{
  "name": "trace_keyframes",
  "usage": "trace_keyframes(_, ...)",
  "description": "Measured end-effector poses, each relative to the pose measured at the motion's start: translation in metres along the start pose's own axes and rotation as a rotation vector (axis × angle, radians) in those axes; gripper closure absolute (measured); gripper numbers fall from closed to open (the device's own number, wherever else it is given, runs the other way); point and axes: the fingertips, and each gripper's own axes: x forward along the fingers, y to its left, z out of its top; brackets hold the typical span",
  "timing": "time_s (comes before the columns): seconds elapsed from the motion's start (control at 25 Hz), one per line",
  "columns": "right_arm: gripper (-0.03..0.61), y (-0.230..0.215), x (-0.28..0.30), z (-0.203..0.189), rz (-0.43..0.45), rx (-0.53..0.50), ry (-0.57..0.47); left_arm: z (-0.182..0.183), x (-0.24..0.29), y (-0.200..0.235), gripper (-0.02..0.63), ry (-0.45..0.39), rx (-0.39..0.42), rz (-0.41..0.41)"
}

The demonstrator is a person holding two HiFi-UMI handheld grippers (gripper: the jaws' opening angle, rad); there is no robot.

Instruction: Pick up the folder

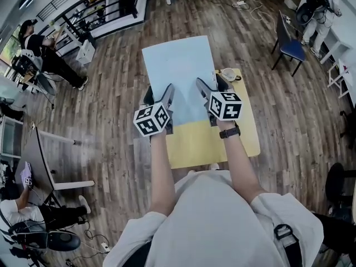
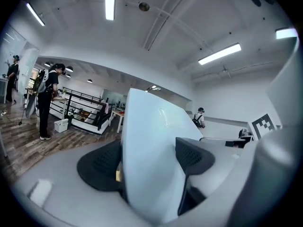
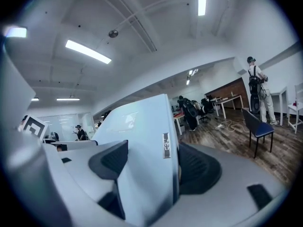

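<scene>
One pale blue folder (image 1: 178, 65), held up over one yellow desk (image 1: 194, 143). Two tongs: left tongs (image 1: 159, 95) clamped on its near edge at 7 o'clock, right tongs (image 1: 212, 85) clamped at 5 o'clock. One cup (image 1: 228, 74) on the desk at 1 o'clock, partly hidden by the right tongs. Far end of desk covered by the folder. One small label (image 3: 166, 145), too blurry to read.

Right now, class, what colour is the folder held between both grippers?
The folder is pale blue, seen best in the head view.
</scene>
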Motion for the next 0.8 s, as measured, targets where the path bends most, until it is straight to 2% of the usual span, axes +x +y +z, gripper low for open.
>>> trace_keyframes(0.4, 0.268, 0.026, -0.032, 0.098, 0.027, -0.088, -0.187, 0.095, -0.026, -0.037, 0.253, -0.182, 0.088, -0.028)
trace_keyframes(0.8, 0.268, 0.054, -0.060, 0.151, 0.025, -0.191, -0.321, 0.145, -0.055, -0.054, 0.253, -0.348, 0.150, -0.044)
